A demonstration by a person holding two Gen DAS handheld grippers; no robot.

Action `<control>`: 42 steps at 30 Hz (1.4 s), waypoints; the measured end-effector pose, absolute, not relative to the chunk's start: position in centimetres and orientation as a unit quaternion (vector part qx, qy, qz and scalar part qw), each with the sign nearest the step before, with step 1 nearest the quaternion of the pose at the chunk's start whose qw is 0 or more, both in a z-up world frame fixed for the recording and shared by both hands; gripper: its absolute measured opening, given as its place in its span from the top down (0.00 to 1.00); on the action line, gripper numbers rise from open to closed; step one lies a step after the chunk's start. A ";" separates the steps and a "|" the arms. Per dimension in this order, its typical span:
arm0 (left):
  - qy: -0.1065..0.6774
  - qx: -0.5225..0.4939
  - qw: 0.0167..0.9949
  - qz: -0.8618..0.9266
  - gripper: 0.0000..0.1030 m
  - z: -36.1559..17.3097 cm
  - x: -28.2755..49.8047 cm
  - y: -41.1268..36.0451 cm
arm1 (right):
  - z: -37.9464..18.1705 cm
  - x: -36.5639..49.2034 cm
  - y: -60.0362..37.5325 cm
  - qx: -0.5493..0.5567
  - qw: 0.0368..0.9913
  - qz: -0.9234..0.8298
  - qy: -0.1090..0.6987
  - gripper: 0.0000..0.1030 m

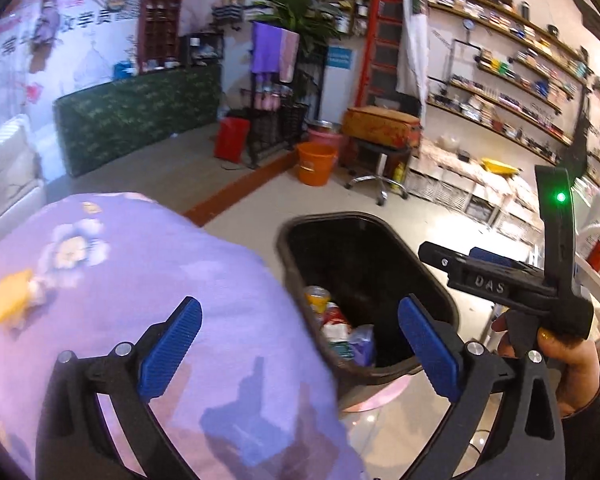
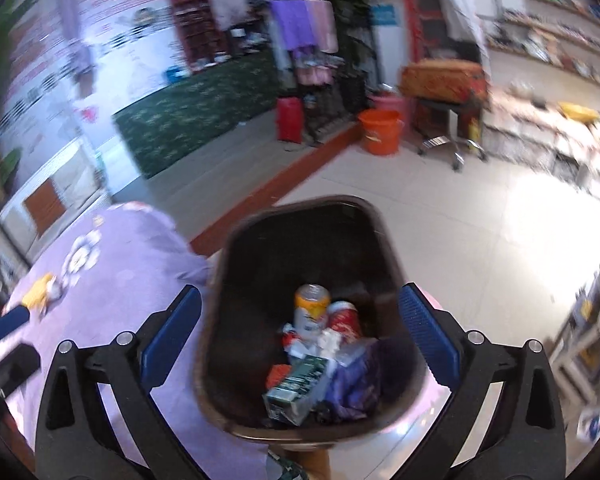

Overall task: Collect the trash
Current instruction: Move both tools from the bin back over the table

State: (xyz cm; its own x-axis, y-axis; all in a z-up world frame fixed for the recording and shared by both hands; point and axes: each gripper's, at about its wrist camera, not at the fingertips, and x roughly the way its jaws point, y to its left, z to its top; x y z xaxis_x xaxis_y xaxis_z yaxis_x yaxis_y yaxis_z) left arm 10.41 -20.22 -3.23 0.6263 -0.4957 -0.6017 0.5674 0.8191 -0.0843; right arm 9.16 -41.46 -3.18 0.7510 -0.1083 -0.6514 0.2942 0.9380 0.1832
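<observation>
The landmark is the dark trash bin (image 2: 236,320), standing on the pale tiled floor (image 2: 480,248) hard against a table covered in a purple flowered cloth (image 1: 180,280). The left gripper (image 1: 300,344) hangs with its jaws spread wide and nothing between the blue pads (image 1: 172,348); one pad lies over the cloth beside the bin, the other over the bin's near rim. The right gripper (image 2: 300,336) is likewise wide open and empty, poised directly above the bin's mouth; in the left wrist view its body appears to the right of the bin, gripped by a hand (image 1: 560,352), with a green light lit on its upright part. Collected trash lies in the bottom of the bin: a yellow can (image 2: 310,308) standing beside a red cup (image 2: 344,320), a green carton (image 2: 296,388) nearer the camera, crumpled white paper (image 2: 328,340), and a purple wrapper (image 2: 360,384) at the right of the heap. On the cloth, well to the left of the bin, sits a small yellow object (image 1: 10,300) whose nature cannot be made out. Beyond the bin on the floor stand an orange bucket (image 2: 380,132) and a wheeled stool (image 2: 448,120). The right wrist view is blurred.
</observation>
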 end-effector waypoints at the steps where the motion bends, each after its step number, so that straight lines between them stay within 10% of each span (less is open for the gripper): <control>1: 0.314 0.053 0.903 -0.287 0.06 -3.2 10.4 -19.5 | -3.0 9.4 -40.7 0.128 0.928 -0.102 0.336 0.05; 42: 0.369 -0.028 0.928 -0.027 0.06 -5.2 11.9 5.0 | -4.3 29.0 -12.3 -0.022 0.852 0.249 0.461 0.12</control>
